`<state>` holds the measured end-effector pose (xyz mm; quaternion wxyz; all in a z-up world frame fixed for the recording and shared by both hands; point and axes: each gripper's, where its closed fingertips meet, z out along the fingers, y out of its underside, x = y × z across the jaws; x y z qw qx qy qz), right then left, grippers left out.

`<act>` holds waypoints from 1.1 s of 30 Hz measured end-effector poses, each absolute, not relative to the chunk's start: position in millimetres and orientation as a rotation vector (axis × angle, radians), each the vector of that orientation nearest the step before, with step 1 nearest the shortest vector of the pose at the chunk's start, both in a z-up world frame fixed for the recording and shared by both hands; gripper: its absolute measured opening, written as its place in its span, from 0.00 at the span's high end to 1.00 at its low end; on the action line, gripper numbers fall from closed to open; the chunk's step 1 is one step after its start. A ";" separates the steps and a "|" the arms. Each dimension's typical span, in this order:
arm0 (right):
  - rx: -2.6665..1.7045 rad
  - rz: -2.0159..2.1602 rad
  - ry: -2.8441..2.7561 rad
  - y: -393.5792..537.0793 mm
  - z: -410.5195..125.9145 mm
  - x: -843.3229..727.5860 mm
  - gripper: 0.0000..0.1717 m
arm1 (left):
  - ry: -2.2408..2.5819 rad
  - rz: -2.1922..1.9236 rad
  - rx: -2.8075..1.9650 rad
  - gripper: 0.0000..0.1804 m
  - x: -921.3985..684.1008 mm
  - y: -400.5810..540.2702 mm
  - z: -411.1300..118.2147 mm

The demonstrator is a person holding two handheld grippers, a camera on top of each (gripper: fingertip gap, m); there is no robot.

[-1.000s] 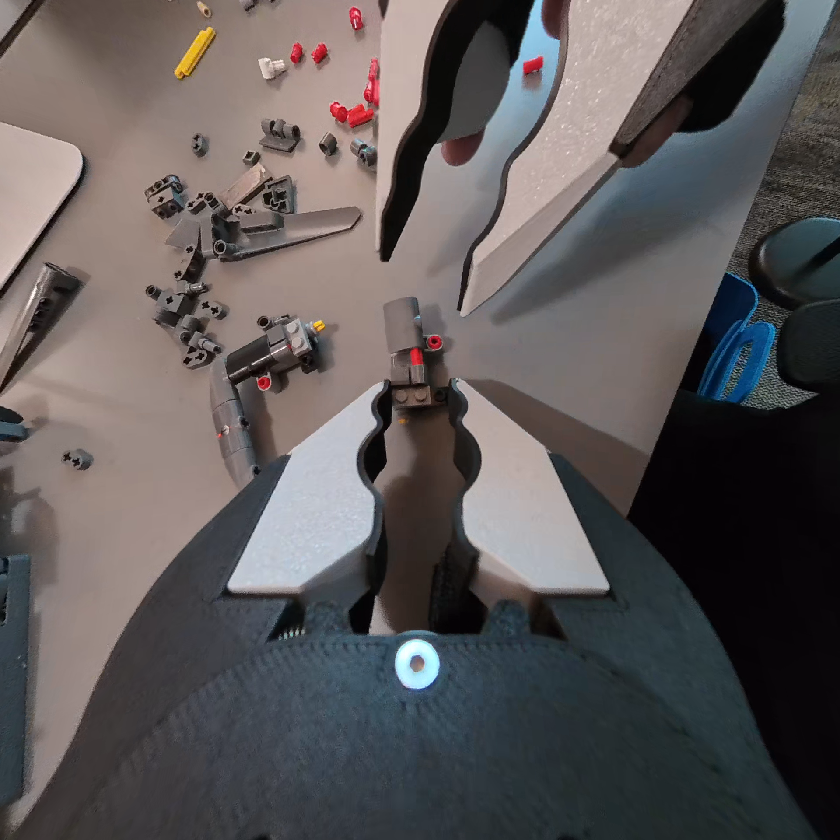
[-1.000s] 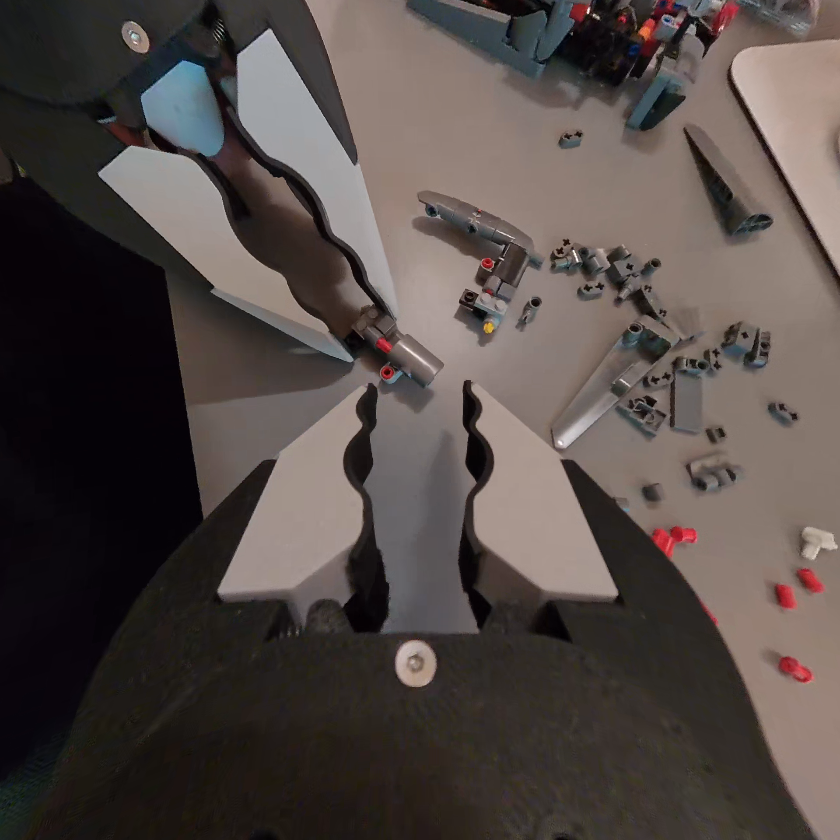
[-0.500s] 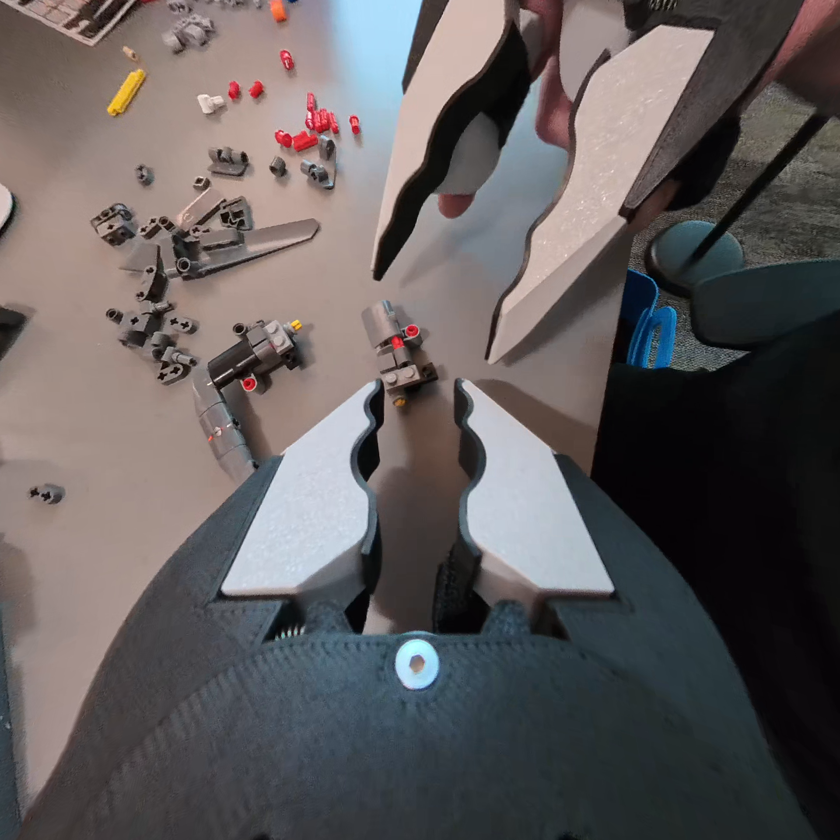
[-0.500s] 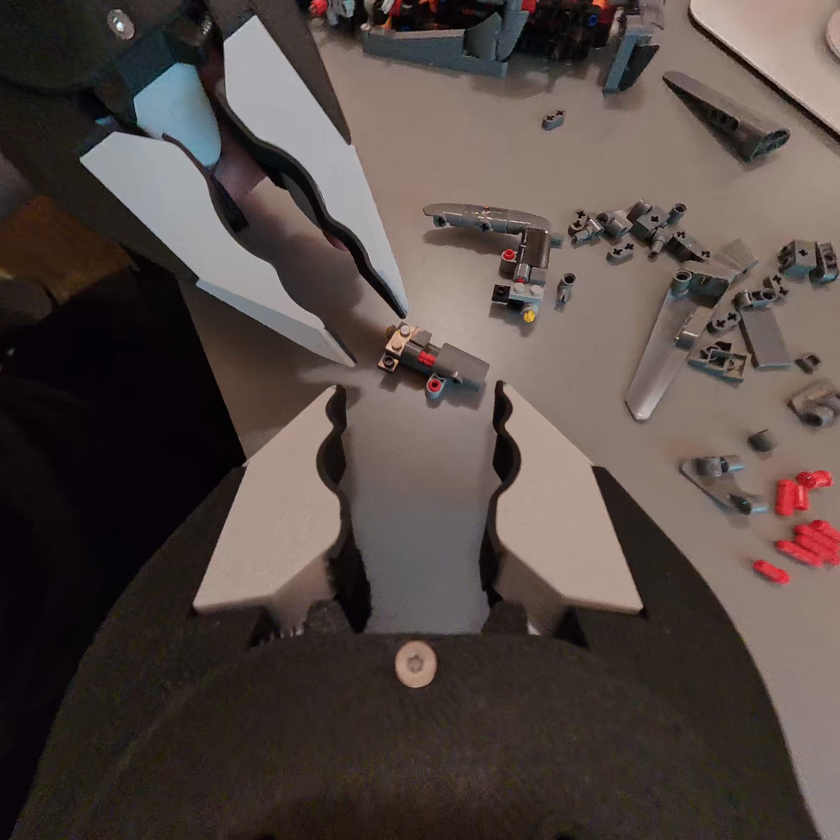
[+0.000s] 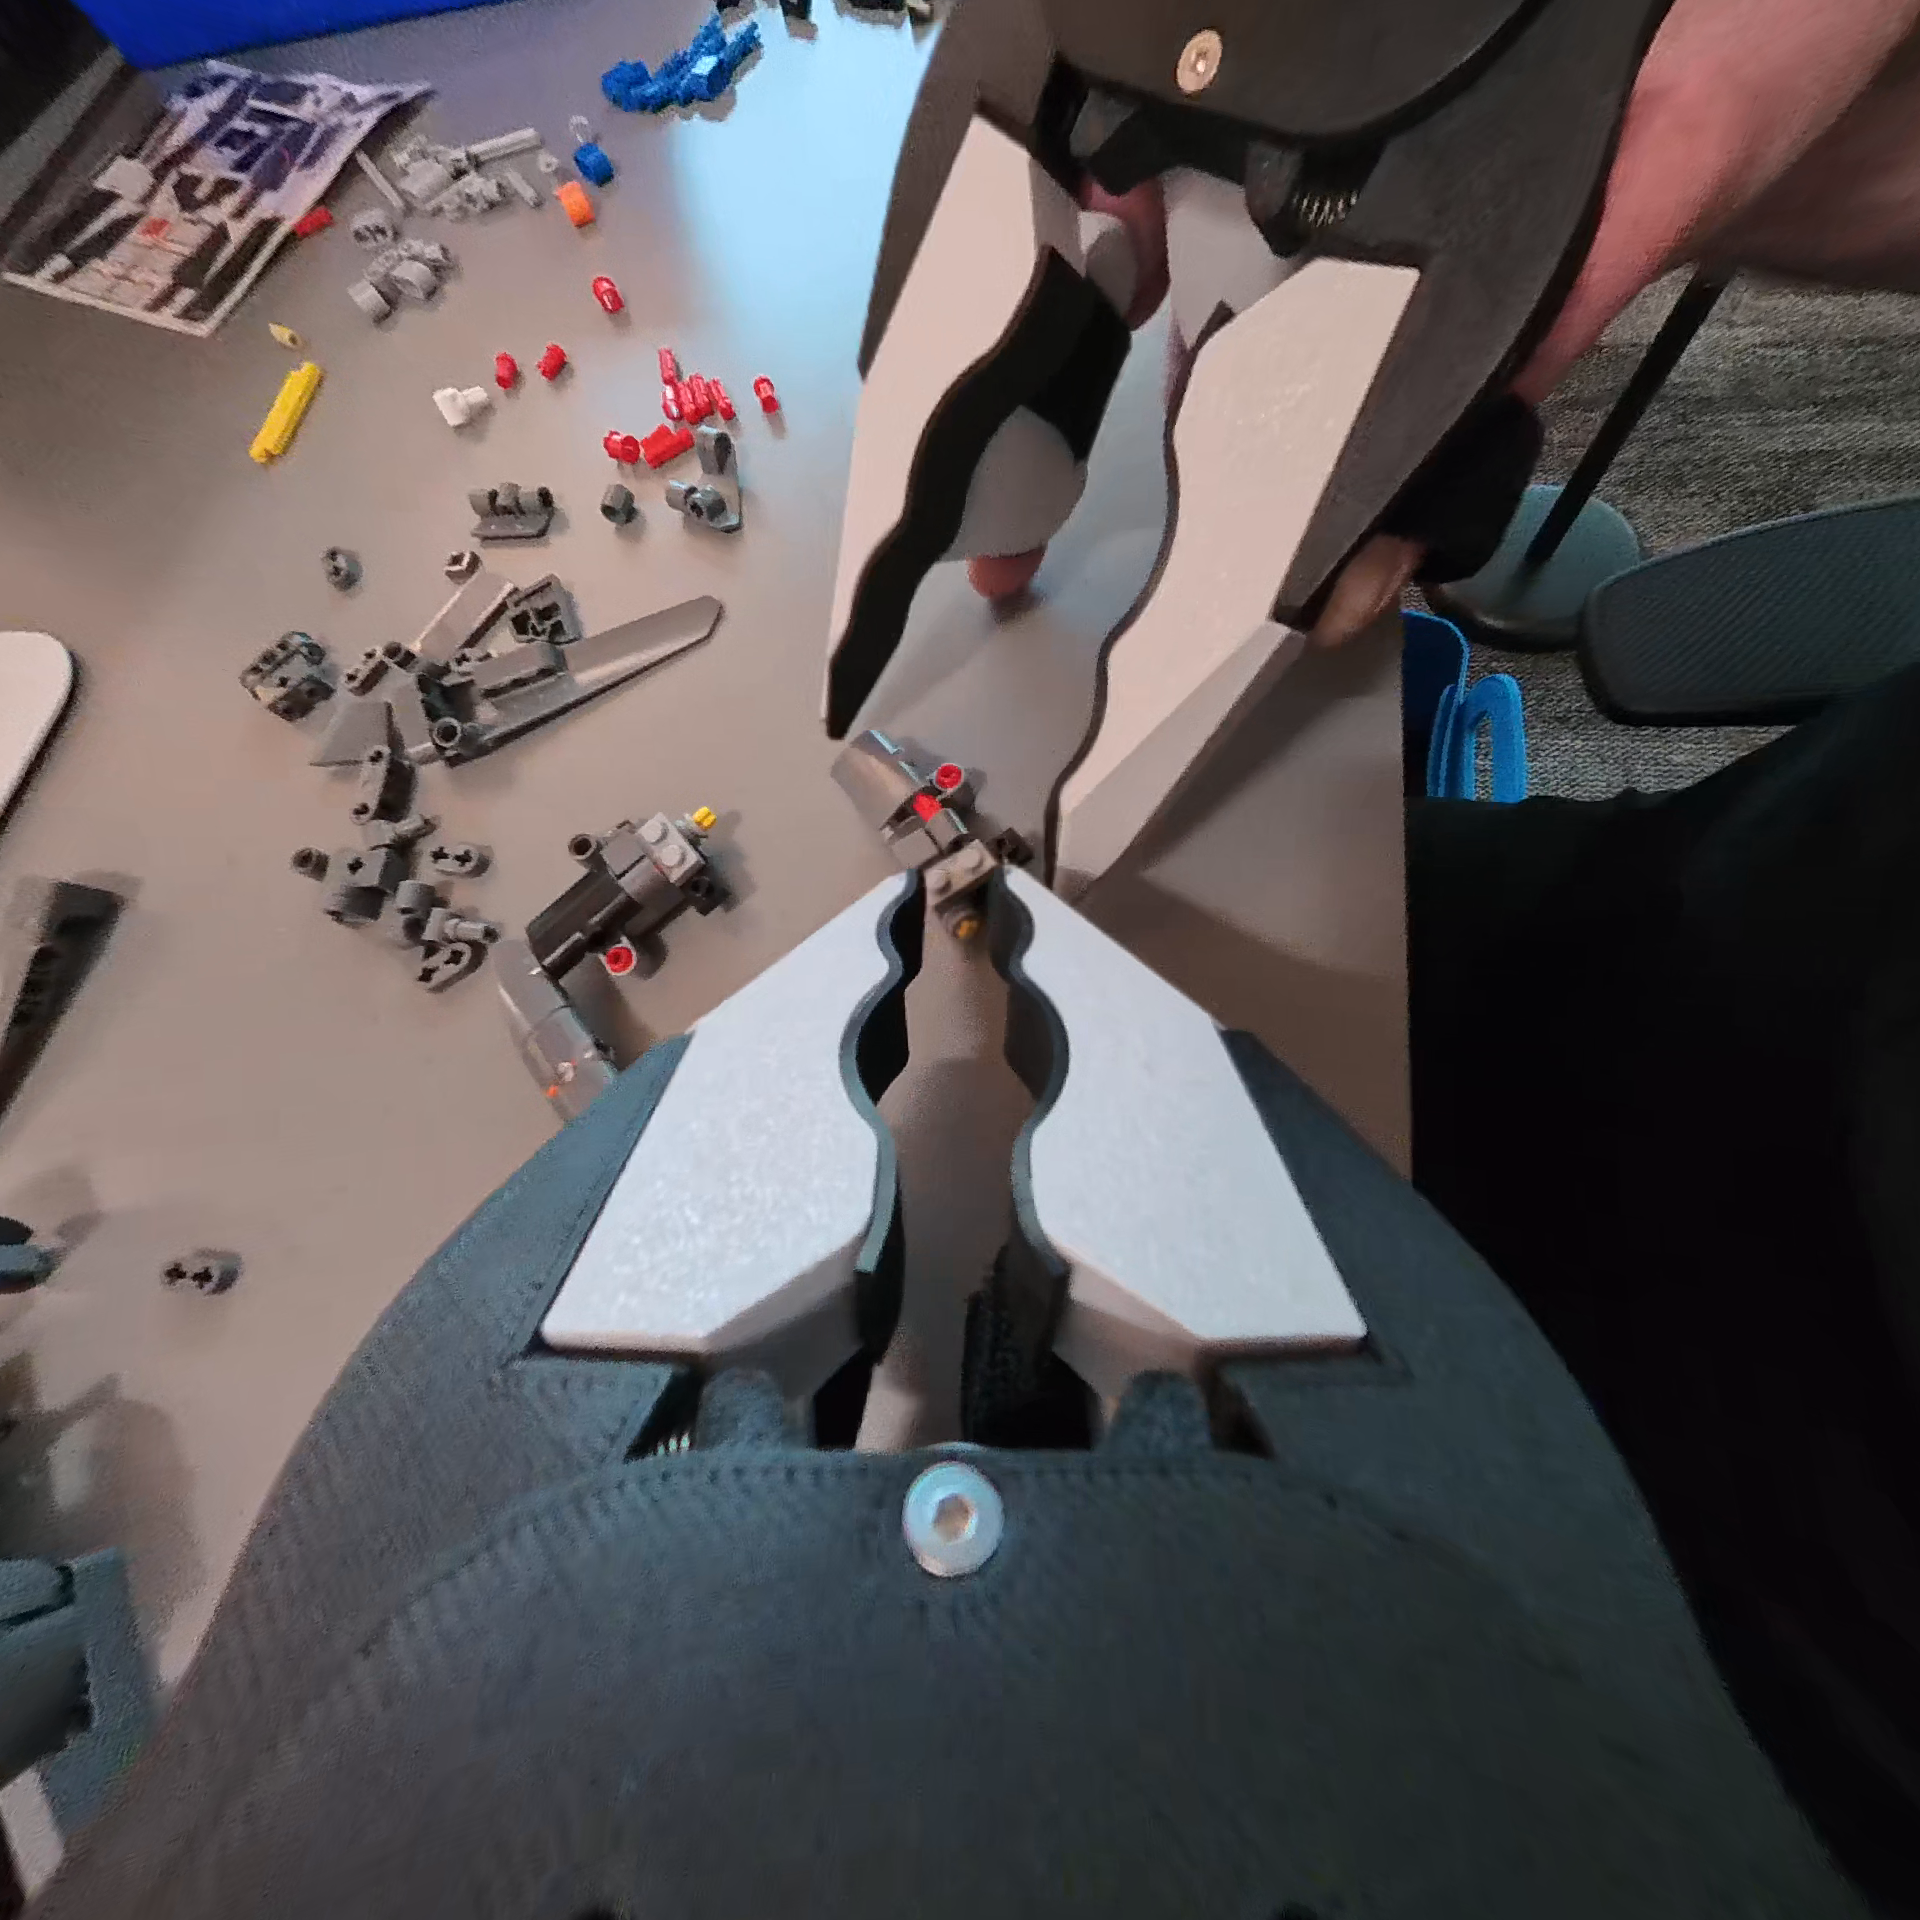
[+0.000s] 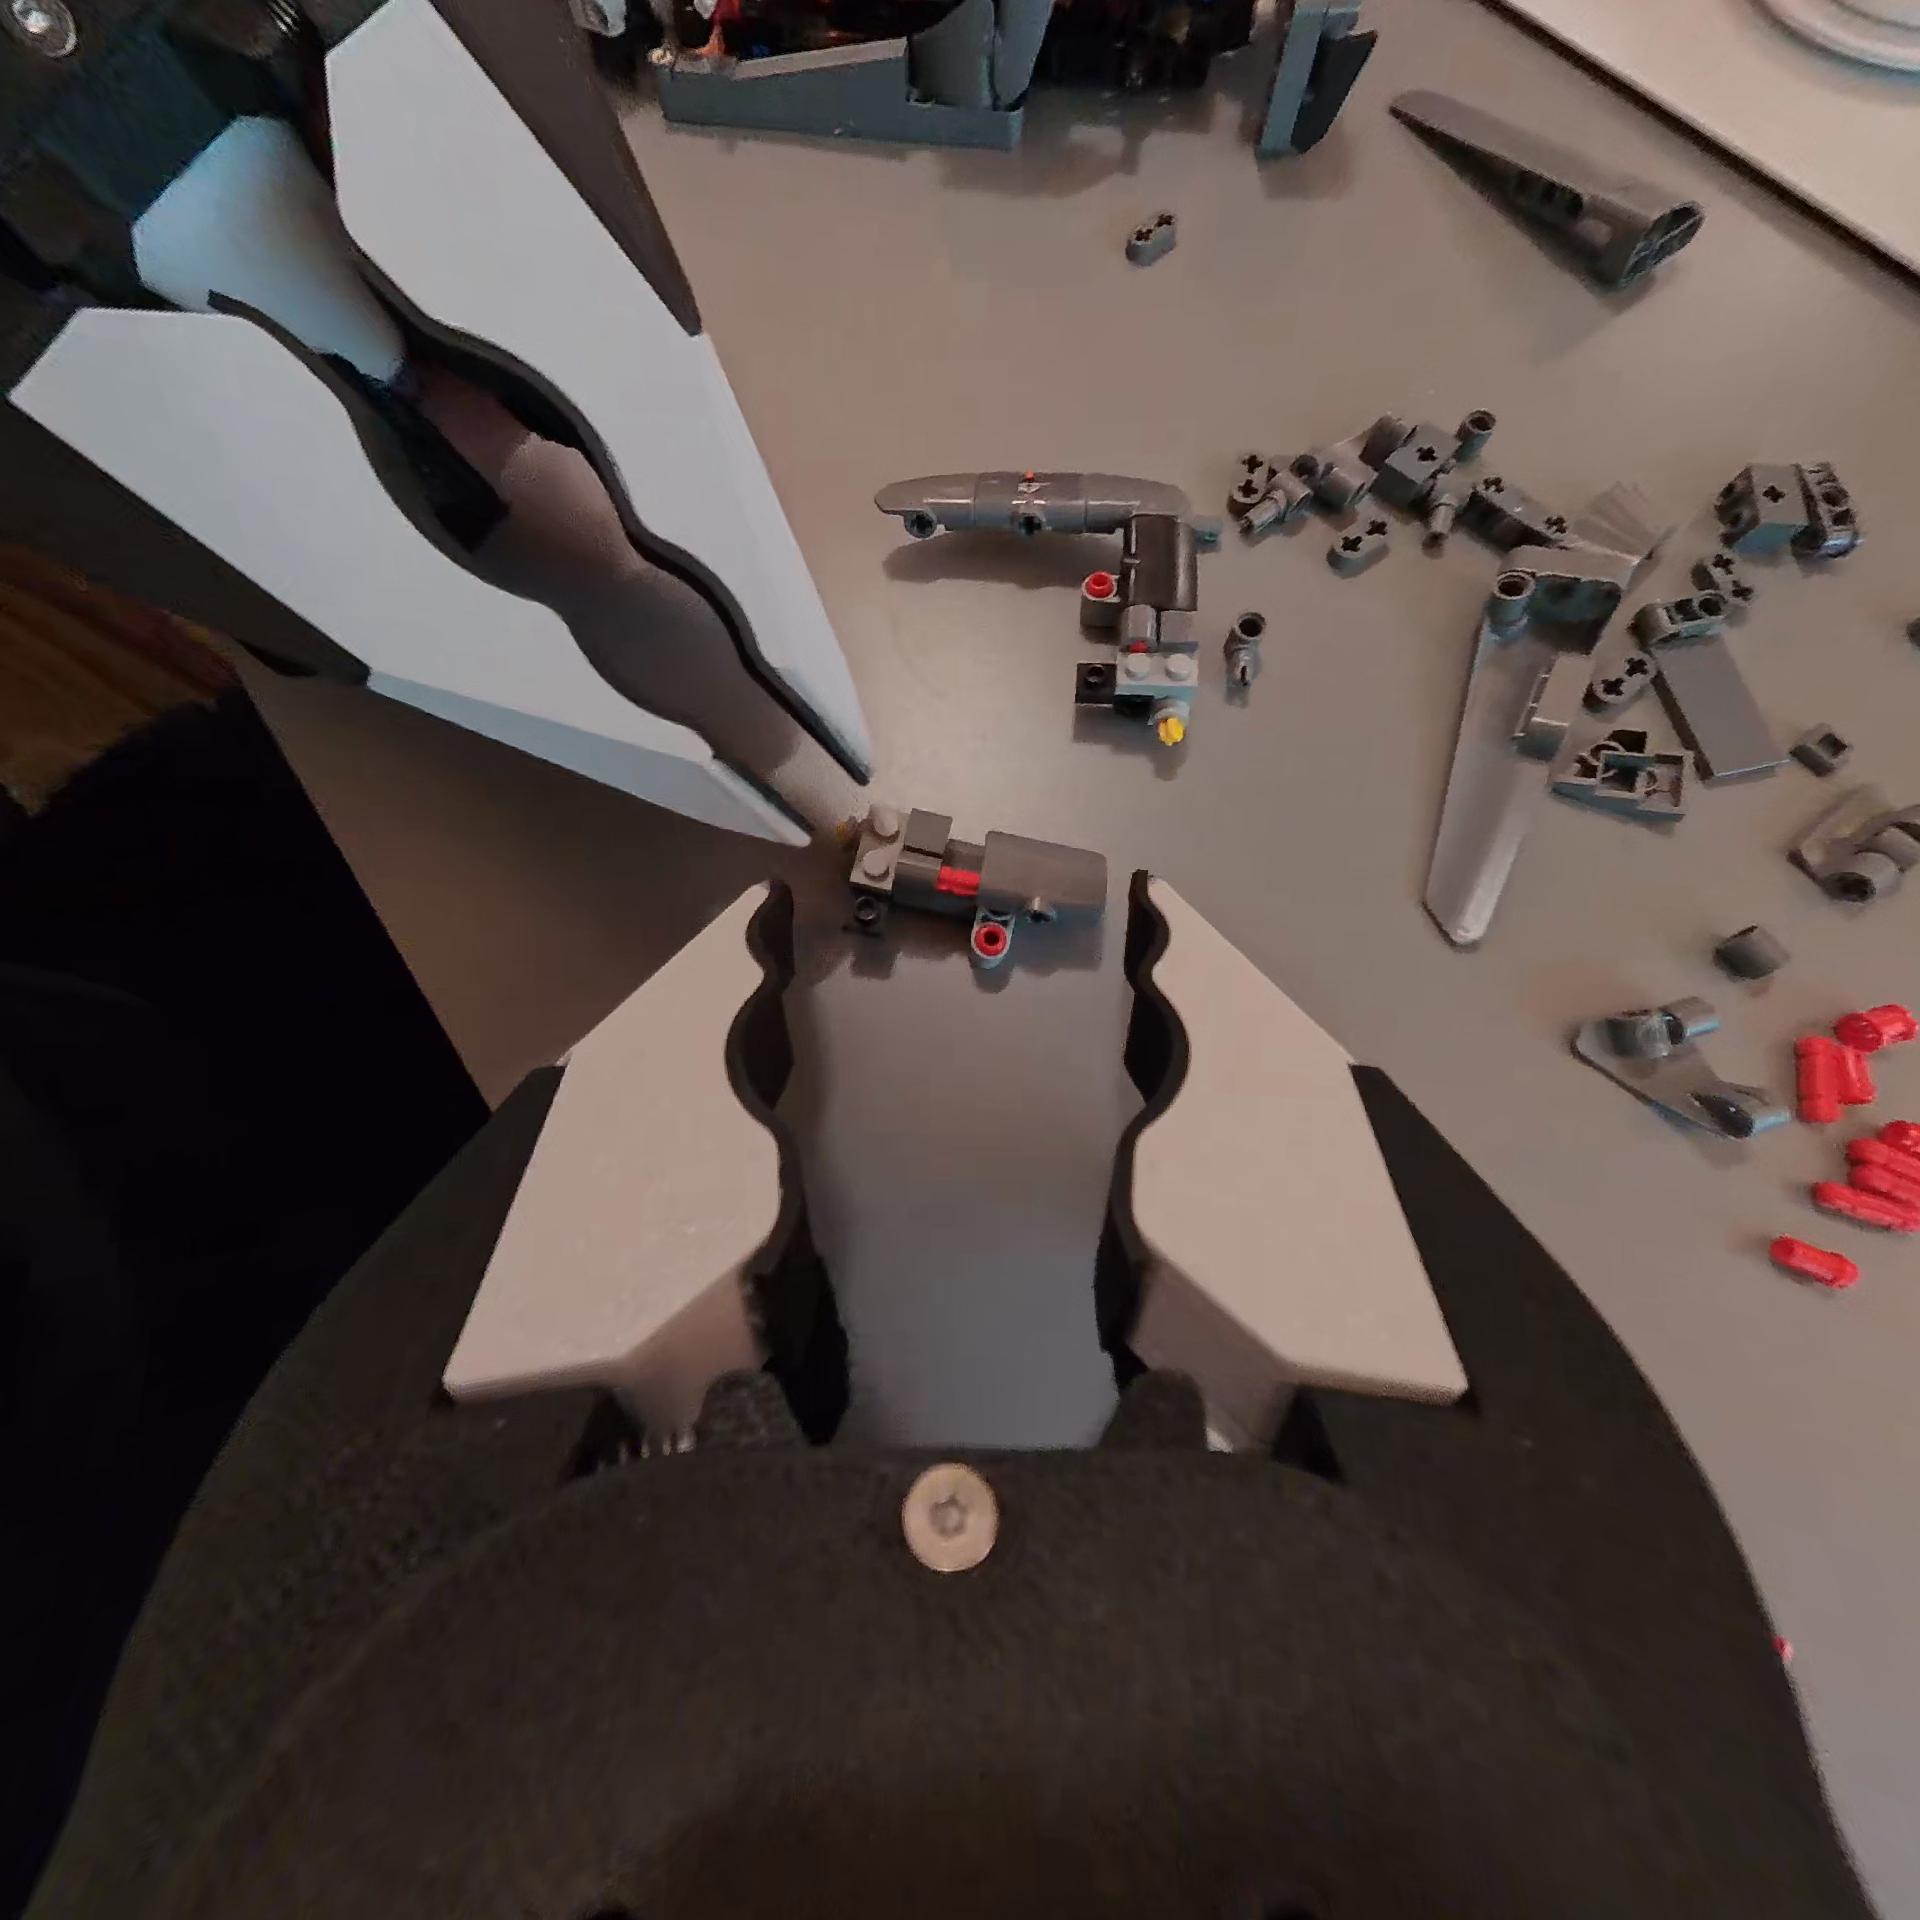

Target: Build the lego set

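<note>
A small dark grey brick assembly with red pins and a light grey studded plate [image 6: 1039, 862] is seen lying flat on the grey table [image 6: 935, 343], near its front edge. The right gripper [image 6: 956, 883] is held spread wide, its fingertips standing either side of the assembly without touching it. The left gripper [image 5: 961, 878] is narrowly parted, its tips set at the studded-plate end; no firm pinch is shown. Further off, a similar L-shaped grey assembly [image 6: 1143, 613], a long grey blade piece [image 6: 1475, 810] and scattered red pins [image 6: 1860, 1132] are spread.
</note>
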<state>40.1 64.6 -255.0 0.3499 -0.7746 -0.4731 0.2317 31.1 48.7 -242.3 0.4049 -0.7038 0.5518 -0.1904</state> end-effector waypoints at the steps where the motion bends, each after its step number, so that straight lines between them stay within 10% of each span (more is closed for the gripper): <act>1: -2.009 0.592 -1.216 64.7 -255.3 39.6 0.64 | 1.407 -0.490 -1.762 0.95 31.2 47.8 -241.1; 33: -1.983 0.454 -1.220 68.2 -258.6 40.5 0.73 | 1.520 -0.462 -1.694 1.00 39.8 48.4 -250.6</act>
